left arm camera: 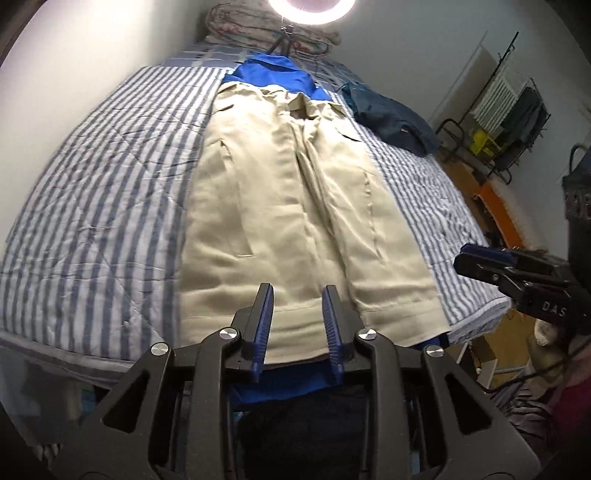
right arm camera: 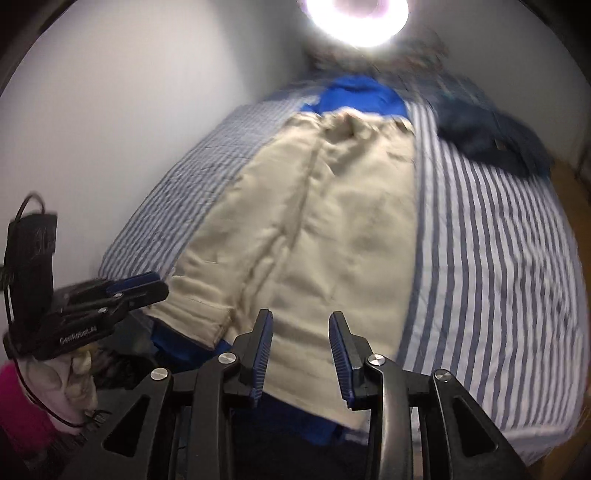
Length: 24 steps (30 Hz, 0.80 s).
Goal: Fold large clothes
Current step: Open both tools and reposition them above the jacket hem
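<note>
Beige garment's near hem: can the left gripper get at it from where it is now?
Probably yes: the left gripper hangs open right over the near hem of the beige garment, with nothing between them.

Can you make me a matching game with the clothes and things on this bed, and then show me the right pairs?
Things:
1. beige garment
2. bright blue garment
3. dark blue garment
4. ring light

Places:
A. crumpled near the bed's right side
B. glowing beyond the far end of the bed
C. spread flat down the middle
D. peeking out under the beige one

Pairs: 1-C, 2-D, 3-A, 4-B
</note>
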Each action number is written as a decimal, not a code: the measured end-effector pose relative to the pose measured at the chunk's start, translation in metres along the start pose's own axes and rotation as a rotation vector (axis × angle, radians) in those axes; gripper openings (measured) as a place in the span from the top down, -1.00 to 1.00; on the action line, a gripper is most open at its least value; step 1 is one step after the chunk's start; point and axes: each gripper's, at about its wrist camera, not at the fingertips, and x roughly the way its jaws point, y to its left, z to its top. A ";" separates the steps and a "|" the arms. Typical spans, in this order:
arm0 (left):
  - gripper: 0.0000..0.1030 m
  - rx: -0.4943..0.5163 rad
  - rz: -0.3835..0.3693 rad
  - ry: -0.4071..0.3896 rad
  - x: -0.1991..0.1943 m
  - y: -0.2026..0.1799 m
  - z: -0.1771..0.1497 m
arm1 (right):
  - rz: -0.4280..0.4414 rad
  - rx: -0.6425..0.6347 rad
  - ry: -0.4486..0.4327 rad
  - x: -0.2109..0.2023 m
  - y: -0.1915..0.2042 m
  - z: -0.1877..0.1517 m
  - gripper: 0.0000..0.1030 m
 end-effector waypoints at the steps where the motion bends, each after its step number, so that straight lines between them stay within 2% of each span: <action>1: 0.46 -0.006 0.018 -0.001 -0.001 0.002 -0.001 | -0.003 -0.011 0.006 0.001 0.001 -0.001 0.36; 5: 0.46 -0.073 0.061 0.007 0.011 0.016 -0.004 | 0.014 -0.016 0.095 0.030 -0.006 0.010 0.40; 9: 0.46 -0.130 0.090 0.034 0.027 0.029 -0.006 | -0.084 -0.051 0.130 0.068 -0.028 0.012 0.43; 11: 0.46 -0.125 0.107 0.038 0.037 0.030 -0.005 | -0.051 0.003 0.180 0.090 -0.043 0.009 0.45; 16: 0.46 -0.089 0.099 0.062 0.072 0.032 -0.005 | -0.010 -0.027 0.185 0.123 -0.038 0.014 0.43; 18: 0.46 -0.077 0.099 0.062 0.083 0.031 -0.010 | 0.034 -0.037 0.181 0.129 -0.030 0.018 0.42; 20: 0.45 0.024 0.132 0.049 0.086 0.021 -0.019 | 0.035 -0.058 0.185 0.131 -0.023 0.020 0.42; 21: 0.45 0.057 0.137 0.055 0.086 0.018 -0.022 | 0.067 -0.079 0.195 0.129 -0.018 0.021 0.51; 24: 0.45 0.100 0.100 0.100 0.077 0.010 -0.022 | 0.144 -0.060 0.175 0.108 -0.018 0.034 0.53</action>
